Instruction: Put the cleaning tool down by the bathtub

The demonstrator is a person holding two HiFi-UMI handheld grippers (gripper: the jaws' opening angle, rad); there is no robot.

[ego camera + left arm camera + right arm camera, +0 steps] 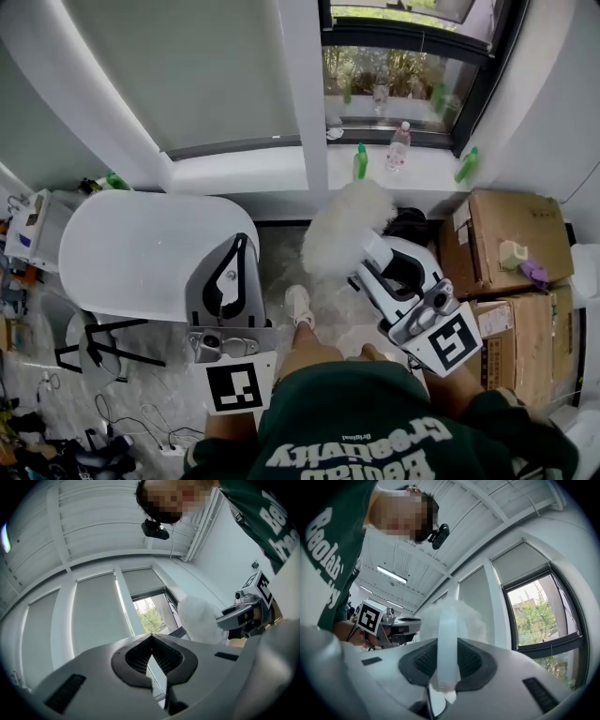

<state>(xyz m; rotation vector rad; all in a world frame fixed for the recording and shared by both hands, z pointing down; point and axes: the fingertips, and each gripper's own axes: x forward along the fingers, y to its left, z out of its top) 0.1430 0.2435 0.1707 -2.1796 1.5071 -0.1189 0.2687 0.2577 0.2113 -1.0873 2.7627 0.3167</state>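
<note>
A white fluffy duster point(345, 228) is held up above the floor to the right of the white bathtub point(131, 251). My right gripper point(377, 253) is shut on its pale translucent handle point(448, 620), which runs up between the dark pads point(473, 660) to the fluffy head point(461, 613). My left gripper point(238, 246) hovers over the tub's right rim, jaws shut with nothing between them; its tips meet at the left gripper point(151, 636). The left gripper view also shows the duster point(199, 620) and the right gripper's body point(246, 607) off to the right.
Green bottles point(360, 161) and a clear bottle point(399, 145) stand on the windowsill. Cardboard boxes point(502, 239) are stacked at the right. A black stool point(94, 342) and cables point(131, 417) lie left of me. A shoe point(299, 306) rests on the floor between the grippers.
</note>
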